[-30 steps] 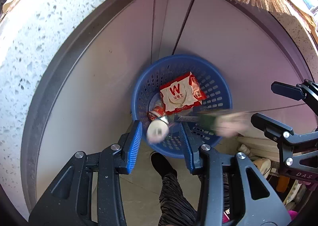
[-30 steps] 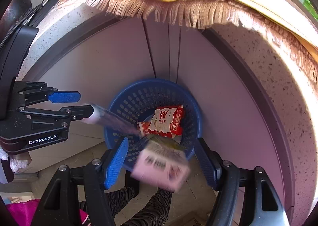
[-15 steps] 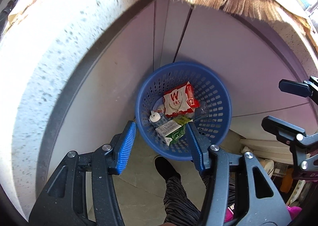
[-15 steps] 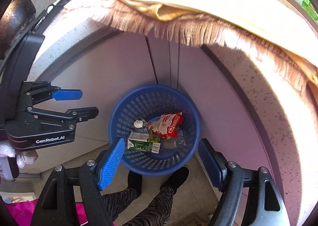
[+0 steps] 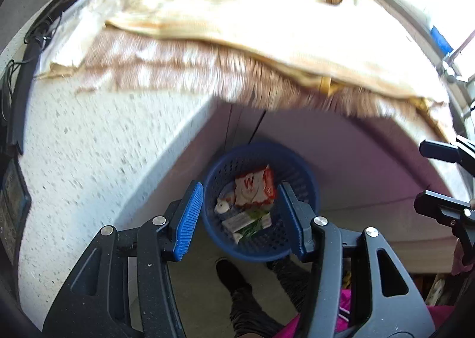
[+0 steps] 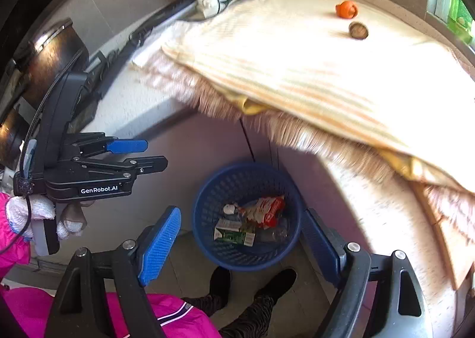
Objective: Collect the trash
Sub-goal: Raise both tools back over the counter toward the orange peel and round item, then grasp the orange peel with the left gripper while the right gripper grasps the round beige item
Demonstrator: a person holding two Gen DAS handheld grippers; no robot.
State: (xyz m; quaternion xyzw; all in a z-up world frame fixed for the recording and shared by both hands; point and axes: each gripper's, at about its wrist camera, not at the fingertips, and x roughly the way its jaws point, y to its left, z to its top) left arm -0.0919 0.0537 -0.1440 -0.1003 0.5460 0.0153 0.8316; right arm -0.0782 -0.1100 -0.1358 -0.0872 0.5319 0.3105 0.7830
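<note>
A: Where does the trash sit at this moment?

B: In the blue basket [image 6: 246, 216] on the floor, set against the cabinet below the counter edge. A red and white wrapper [image 6: 262, 210], a green carton [image 6: 234, 234] and a small white cap [image 6: 228, 208] lie inside it, likely placed there so the counter gets cleared.

A: And the grippers?

B: The right gripper [image 6: 237, 246] hangs above the basket with its jaws spread wide and nothing between them; the basket shows through the gap. The left gripper [image 5: 240, 216] is likewise wide open and holds nothing. In the right wrist view it appears at about nine o'clock, well apart from the basket.

A: Anything left to collect?

B: Seemingly, yes. On the fringed cloth [image 6: 297, 64] over the counter, toward one o'clock in the right wrist view, rest an orange peel [image 6: 346, 9] and a brown nutshell-like scrap [image 6: 358, 30], just beside each other. Open jaws suit reaching for those.
</note>
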